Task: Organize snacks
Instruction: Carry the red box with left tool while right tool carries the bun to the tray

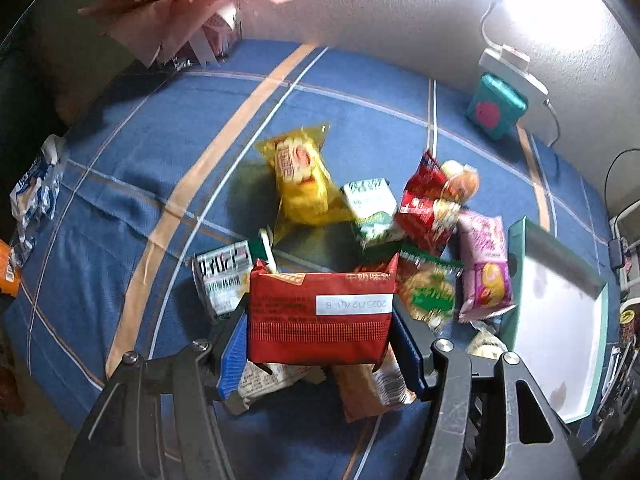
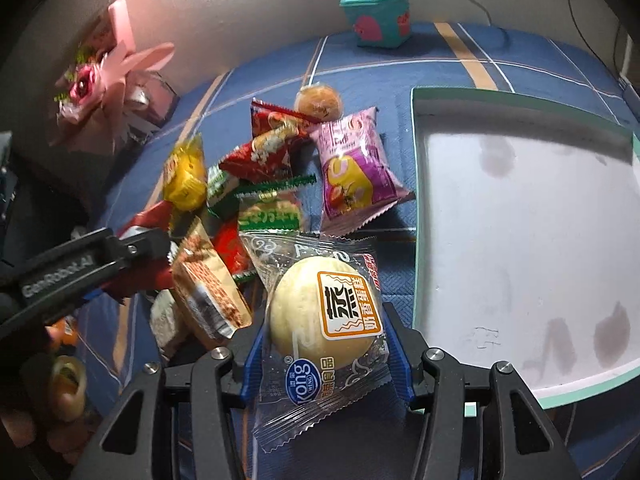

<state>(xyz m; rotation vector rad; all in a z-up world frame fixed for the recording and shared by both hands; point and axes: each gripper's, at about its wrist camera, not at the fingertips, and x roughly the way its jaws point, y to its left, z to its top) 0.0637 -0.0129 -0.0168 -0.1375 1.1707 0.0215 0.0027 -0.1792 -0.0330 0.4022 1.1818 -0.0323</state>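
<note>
In the left wrist view my left gripper (image 1: pixel 320 328) is shut on a red snack packet (image 1: pixel 320 312), held above the blue cloth. A pile of snacks lies beyond it: a yellow packet (image 1: pixel 298 178), a green-white carton (image 1: pixel 370 204), red packets (image 1: pixel 428 208) and a pink packet (image 1: pixel 486 264). In the right wrist view my right gripper (image 2: pixel 324 344) is shut on a clear-wrapped pale bun (image 2: pixel 320 320). The left gripper (image 2: pixel 132 256) shows at the left of that view, holding the red packet. The white tray with a teal rim (image 2: pixel 416 200) stands right of the pile.
A pink flower bouquet (image 1: pixel 180 4) stands at the back left by the wall. A teal box (image 1: pixel 496 106) and a white power strip (image 1: pixel 512 68) with cables sit at the back right. Crumpled wrappers (image 1: pixel 34 196) lie at the cloth's left edge.
</note>
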